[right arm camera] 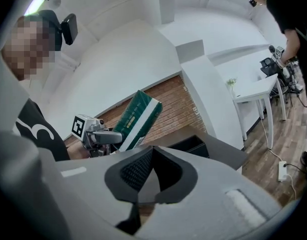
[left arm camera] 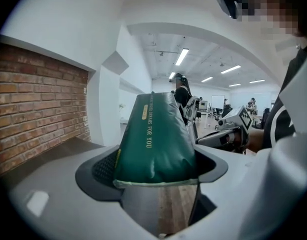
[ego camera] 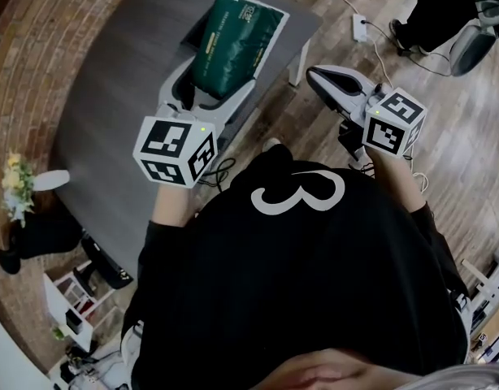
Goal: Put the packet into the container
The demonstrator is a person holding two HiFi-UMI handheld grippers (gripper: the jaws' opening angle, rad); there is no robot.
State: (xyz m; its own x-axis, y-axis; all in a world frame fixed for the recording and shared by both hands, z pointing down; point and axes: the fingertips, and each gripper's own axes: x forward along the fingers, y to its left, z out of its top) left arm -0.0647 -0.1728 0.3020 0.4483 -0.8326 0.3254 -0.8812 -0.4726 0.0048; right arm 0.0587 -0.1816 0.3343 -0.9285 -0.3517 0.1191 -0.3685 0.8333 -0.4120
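Note:
A dark green packet (ego camera: 232, 43) with pale lettering is held up above the dark grey table (ego camera: 111, 96); my left gripper (ego camera: 207, 96) is shut on its lower end. In the left gripper view the packet (left arm camera: 153, 139) stands wedged between the jaws of that gripper (left arm camera: 153, 176). My right gripper (ego camera: 318, 75) hangs to the right over the wooden floor, shut and empty, its pads (right arm camera: 138, 171) pressed together. From there I see the packet (right arm camera: 138, 116) tilted in the left gripper (right arm camera: 101, 136), and a dark open container (right arm camera: 191, 144) on the table beyond.
A brick wall (left arm camera: 38, 104) runs along the table's far side. A power strip (ego camera: 360, 27) with cables lies on the floor. Another person (ego camera: 440, 6) stands at the upper right. A white table (right arm camera: 253, 91) with flowers stands further off.

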